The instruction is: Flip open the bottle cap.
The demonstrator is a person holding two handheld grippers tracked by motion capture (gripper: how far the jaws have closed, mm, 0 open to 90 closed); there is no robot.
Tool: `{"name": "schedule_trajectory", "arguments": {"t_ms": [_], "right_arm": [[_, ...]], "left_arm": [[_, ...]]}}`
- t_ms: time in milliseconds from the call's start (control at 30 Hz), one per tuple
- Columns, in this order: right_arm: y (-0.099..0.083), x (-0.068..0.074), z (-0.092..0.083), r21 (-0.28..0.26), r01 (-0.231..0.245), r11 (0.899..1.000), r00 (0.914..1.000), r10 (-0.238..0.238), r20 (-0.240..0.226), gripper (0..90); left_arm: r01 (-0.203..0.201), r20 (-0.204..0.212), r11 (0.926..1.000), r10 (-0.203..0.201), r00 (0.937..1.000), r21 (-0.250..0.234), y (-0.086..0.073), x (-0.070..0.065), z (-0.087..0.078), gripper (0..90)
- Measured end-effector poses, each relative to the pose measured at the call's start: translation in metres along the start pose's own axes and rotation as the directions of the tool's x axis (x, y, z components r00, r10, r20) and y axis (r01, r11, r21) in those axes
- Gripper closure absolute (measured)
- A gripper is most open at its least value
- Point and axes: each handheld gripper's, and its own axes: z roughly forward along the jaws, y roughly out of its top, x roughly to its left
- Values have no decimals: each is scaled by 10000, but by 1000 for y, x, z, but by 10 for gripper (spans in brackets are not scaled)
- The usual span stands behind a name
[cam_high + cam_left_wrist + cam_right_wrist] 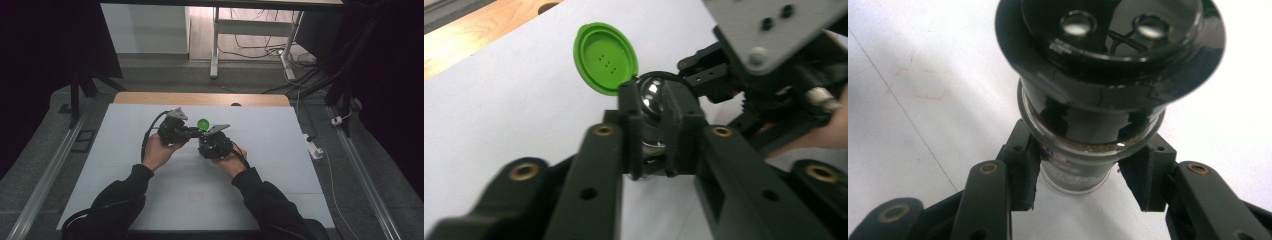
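Note:
A dark glass bottle (1088, 125) with a wide glossy black top is held over the white table. My right gripper (1080, 175) is shut on its lower neck, a pad on each side. The bottle's round green flip lid (605, 57) stands swung open, still hinged at the rim; in the high view the green lid (203, 123) sits between the two grippers. My left gripper (651, 107) comes in from the side, and its pads sit tight against the shiny top (653, 95). In the high view the left gripper (192, 131) meets the right gripper (204, 138) at the table's middle.
The white tabletop (280, 165) spreads around both hands, with a wooden strip (200, 98) along its far edge. Past the table stand a metal frame's legs (215, 50) and loose cables (300, 65) on the floor. A power strip (314, 148) lies off the right edge.

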Motion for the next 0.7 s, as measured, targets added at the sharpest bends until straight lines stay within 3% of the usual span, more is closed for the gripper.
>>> {"name": "schedule_trajectory", "arguments": {"t_ms": [267, 400, 467, 533, 700], "right_arm": [[0, 0, 0, -5, -13, 10000, 10000, 13, -55, 526], [0, 0, 0, 3, 24, 10000, 10000, -24, -68, 525], [0, 0, 0, 4, 38, 10000, 10000, -38, -66, 525], [0, 0, 0, -2, 49, 10000, 10000, -49, -61, 524], [0, 0, 0, -20, 41, 10000, 10000, -41, -58, 520]], "left_arm": [[81, 119, 9999, -82, 9999, 60, -4, -6, -15, 545], [125, 172, 9999, -124, 9998, -5, -10, -9, -24, 384], [74, 64, 10000, -74, 10000, -2, -13, -11, -28, 352], [81, -97, 9998, -79, 9999, 191, -19, -16, -32, 249], [417, 87, 9990, -419, 9991, 188, -30, -24, -41, 186]]}}
